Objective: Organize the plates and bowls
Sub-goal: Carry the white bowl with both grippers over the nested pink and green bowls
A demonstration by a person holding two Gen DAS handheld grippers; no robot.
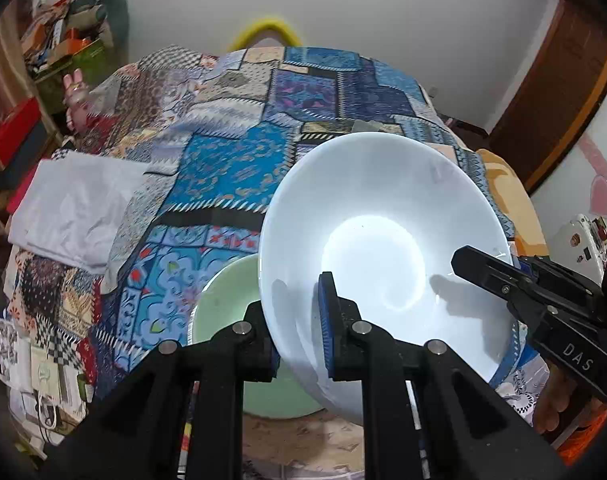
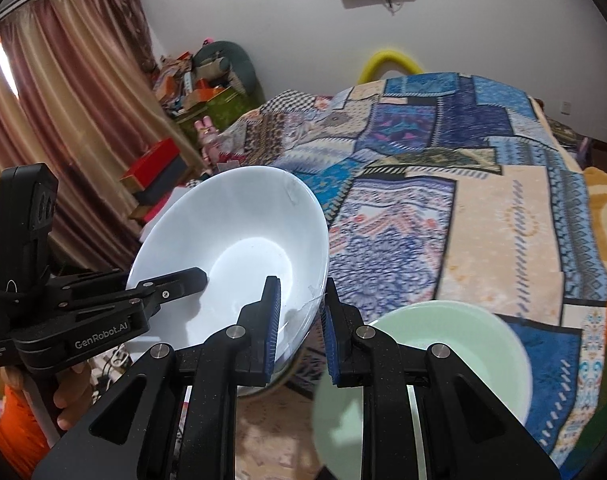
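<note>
A large white bowl (image 1: 383,248) is held tilted above the bed by both grippers. My left gripper (image 1: 299,320) is shut on its near rim, one finger inside and one outside. My right gripper (image 2: 301,320) is shut on the opposite rim of the white bowl (image 2: 239,240). Each gripper shows in the other's view, the right one (image 1: 515,284) at the bowl's right edge and the left one (image 2: 151,292) at its left edge. A pale green bowl (image 1: 227,312) rests on the bedspread just below the white bowl; it also shows in the right wrist view (image 2: 455,356).
A patchwork bedspread (image 1: 231,160) covers the bed. A folded white cloth (image 1: 75,208) lies at its left side. Boxes and clutter (image 1: 59,52) are stacked on the far left, near curtains (image 2: 63,120). A wooden door (image 1: 559,92) stands on the right.
</note>
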